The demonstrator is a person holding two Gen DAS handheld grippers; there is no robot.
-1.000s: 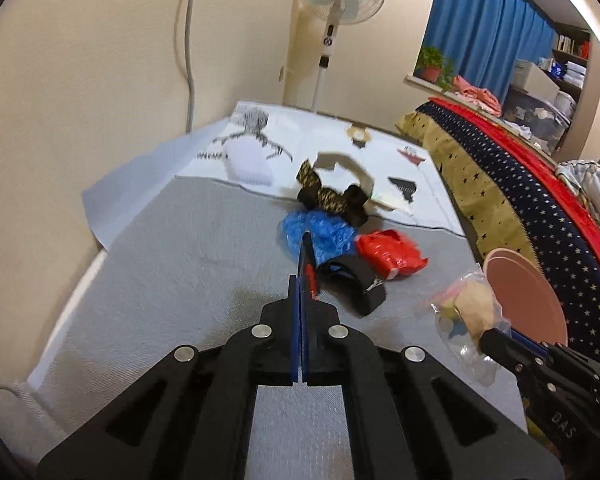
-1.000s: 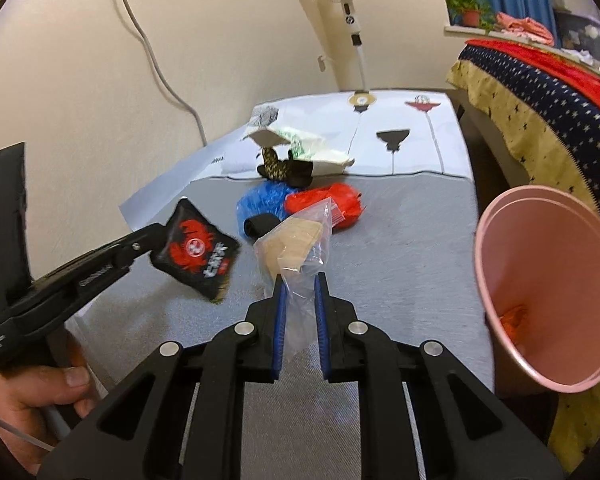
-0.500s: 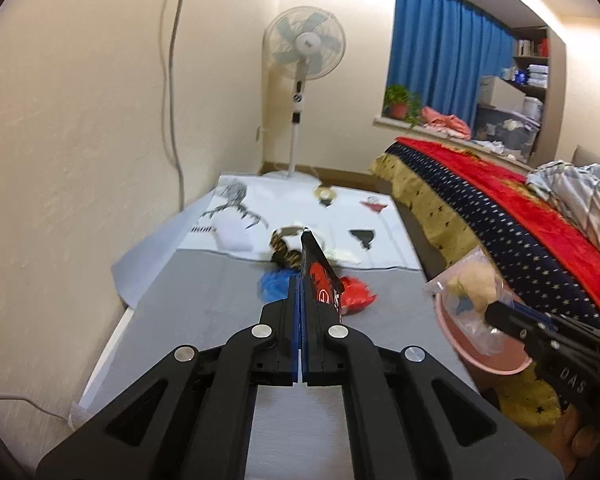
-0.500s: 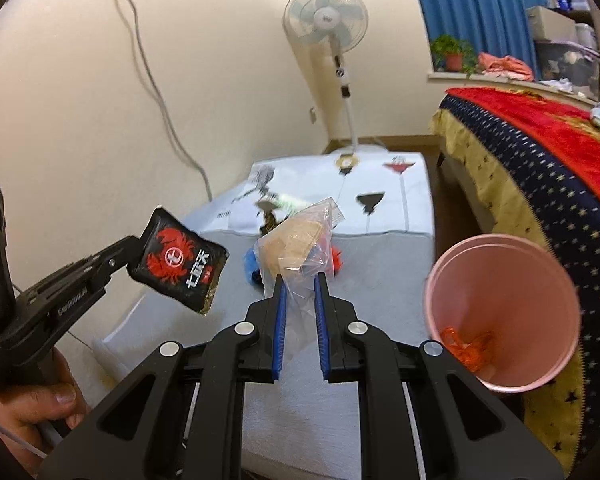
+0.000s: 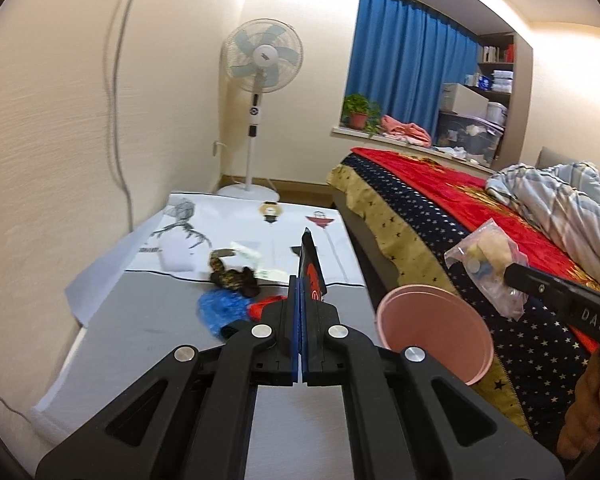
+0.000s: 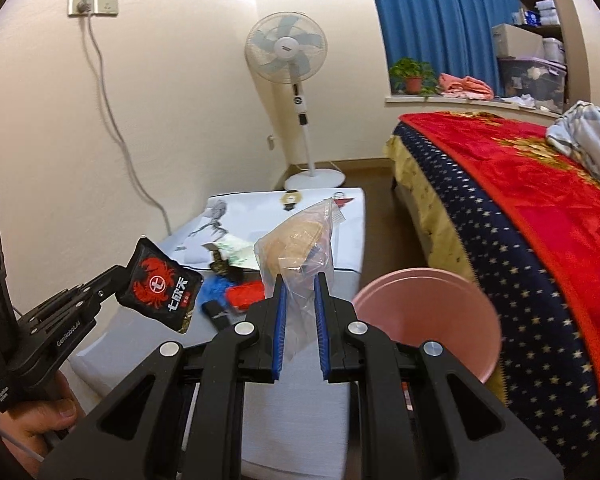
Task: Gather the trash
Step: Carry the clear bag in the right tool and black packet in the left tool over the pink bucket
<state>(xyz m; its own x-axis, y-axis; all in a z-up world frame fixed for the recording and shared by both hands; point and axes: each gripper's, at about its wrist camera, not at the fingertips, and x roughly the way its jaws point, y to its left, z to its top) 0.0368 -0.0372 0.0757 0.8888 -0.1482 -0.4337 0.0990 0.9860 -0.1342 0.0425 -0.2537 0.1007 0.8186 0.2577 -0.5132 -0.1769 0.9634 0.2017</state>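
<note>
Left claw (image 5: 300,300): clenched on the black packet (image 5: 310,268). The blue pads are pressed together, and the packet sticks up from them, thin edge on.
Black packet: seen flat from the right camera (image 6: 160,286), at about 9 o'clock. It has a red crab and white letters on it. It hangs in the air above the table.
Right claw (image 6: 300,300): grasping the clear bag (image 6: 296,248). The two blue pads squeeze the bag's bottom part, with a gap between them filled by plastic.
Clear bag: it stands up out of the claw. Something tan is inside. From the left camera (image 5: 488,264) it is at 3 o'clock, held up in the air beside the bed.
Pink bin (image 6: 428,316): just right of the right claw, at about 4 o'clock, down next to the table's edge. Its mouth faces up. I cannot see inside it.
Table (image 5: 140,332): gray top near us, with a white picture sheet (image 5: 228,228) on the far part.
Trash on the table: a blue lump (image 5: 220,308), a red lump (image 5: 260,308) touching it, and a dark brown bit (image 5: 234,276) just past them, at 12 o'clock.
Bed (image 6: 540,216): on the right, with a red and star blanket.
Fan (image 6: 286,54): standing on the floor past the table, near the wall.
Curtain (image 6: 440,12): blue, far back at 1 o'clock.
</note>
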